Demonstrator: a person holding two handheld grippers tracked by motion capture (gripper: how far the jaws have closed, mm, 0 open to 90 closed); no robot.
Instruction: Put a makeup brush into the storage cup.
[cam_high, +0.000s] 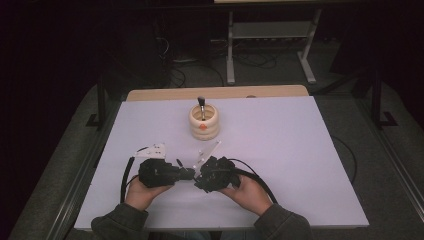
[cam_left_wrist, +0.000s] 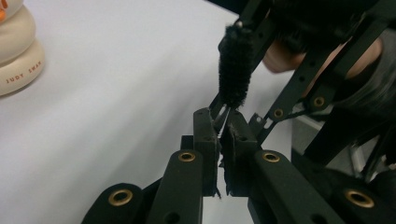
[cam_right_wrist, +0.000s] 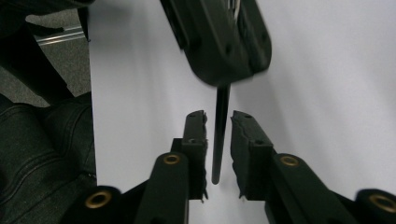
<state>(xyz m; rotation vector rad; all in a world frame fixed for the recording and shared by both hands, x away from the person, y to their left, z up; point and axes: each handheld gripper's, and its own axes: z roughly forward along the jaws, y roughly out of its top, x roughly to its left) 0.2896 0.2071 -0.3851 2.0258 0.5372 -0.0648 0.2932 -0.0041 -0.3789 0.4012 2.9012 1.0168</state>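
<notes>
Small brush, black, fuzzy cylindrical bristle head on a thin dark straight handle with a metal neck; it is carried between the two grippers, low over the near middle of the table. Left gripper: jaws pinched tight on the brush's metal neck just under the bristles, head standing up past the jaw tips. Right gripper: jaws parted, with a visible gap on either side of the handle, which runs between the pads without being pressed; released, not gripping. In the high view the left gripper and right gripper meet nose to nose, each in a hand, with dark sleeves at the bottom edge. Gripper bodies are matte black plastic, with angular linkages and brass-coloured rivets; black cables loop back from each. Farther up the table stands a holder of stacked cream rings, rounded and smooth, with an orange spot on the front and another dark-tipped brush upright inside. The table has a flat, pale, matte white top with a wood strip along its far edge. The room is dim, with grey floor, a metal frame and loose cables beyond.
</notes>
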